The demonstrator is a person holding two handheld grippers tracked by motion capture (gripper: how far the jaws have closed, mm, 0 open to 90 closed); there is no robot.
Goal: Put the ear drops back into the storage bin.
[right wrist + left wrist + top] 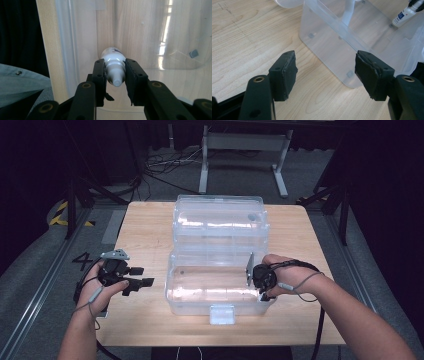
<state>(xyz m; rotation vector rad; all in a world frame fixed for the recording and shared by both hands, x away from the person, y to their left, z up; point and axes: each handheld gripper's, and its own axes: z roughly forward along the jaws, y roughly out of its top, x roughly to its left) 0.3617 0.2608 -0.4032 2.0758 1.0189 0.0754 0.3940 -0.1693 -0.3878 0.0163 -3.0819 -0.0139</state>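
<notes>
A clear plastic box (200, 292) stands in the middle of the wooden table (145, 230), its lid (218, 222) swung open toward the back. At the box's right end my right gripper (264, 292) points down into it, shut on a small white bottle (113, 63). The pads (98, 72) press the bottle's neck from both sides, its cap toward the camera. That bottle (403, 15) hangs inside the box (337, 47) in the left gripper view. My left gripper (142, 276) rests left of the box, open, with bare table between its pads (284, 75).
The box has a white latch (222, 314) at its front edge. Bare tabletop lies on the left and right of the box. Beyond the table stand a metal frame (245, 145) and cables on the floor. A grey sleeve (22, 77) shows in the right gripper view.
</notes>
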